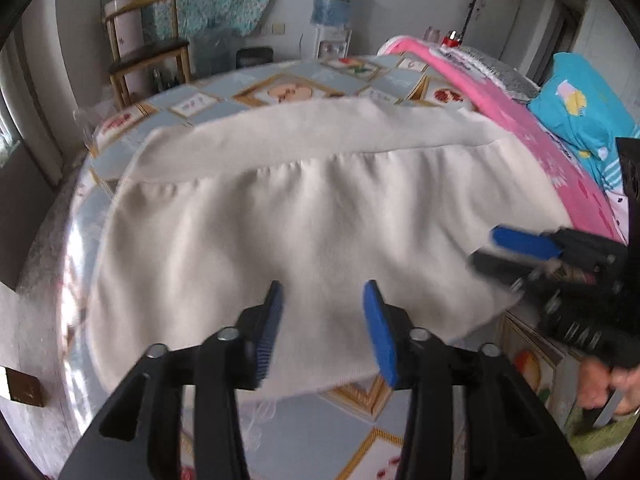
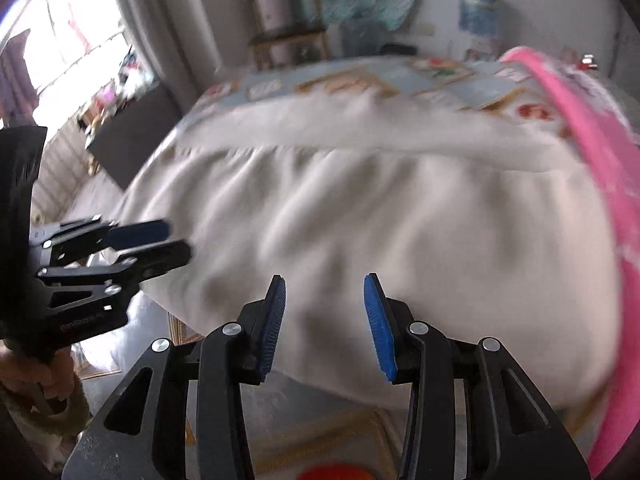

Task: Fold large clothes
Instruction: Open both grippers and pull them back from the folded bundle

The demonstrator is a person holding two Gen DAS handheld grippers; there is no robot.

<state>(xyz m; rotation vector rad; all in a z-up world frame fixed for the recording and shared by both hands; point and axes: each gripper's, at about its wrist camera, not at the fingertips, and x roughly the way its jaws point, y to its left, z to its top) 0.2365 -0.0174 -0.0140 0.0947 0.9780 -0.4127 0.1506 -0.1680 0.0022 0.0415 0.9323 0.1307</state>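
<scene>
Blue ribbed pads line both sets of tongs, and both stand parted with nothing between them. The left gripper point(image 1: 323, 330) hangs over the near hem of the cream garment point(image 1: 320, 216), its jaws apart above the cloth rather than pinching it. The right gripper point(image 2: 325, 326) does the same farther along that edge, so the two sit side by side, likely spaced to take the hem at two points for an even fold. The garment lies spread flat across the patterned tablecloth point(image 1: 280, 92), its gathered seam running crosswise and the far part already doubled over. A pink cloth point(image 1: 520, 120) borders it on the right, just beside it. Neither gripper appears to touch the fabric yet.
</scene>
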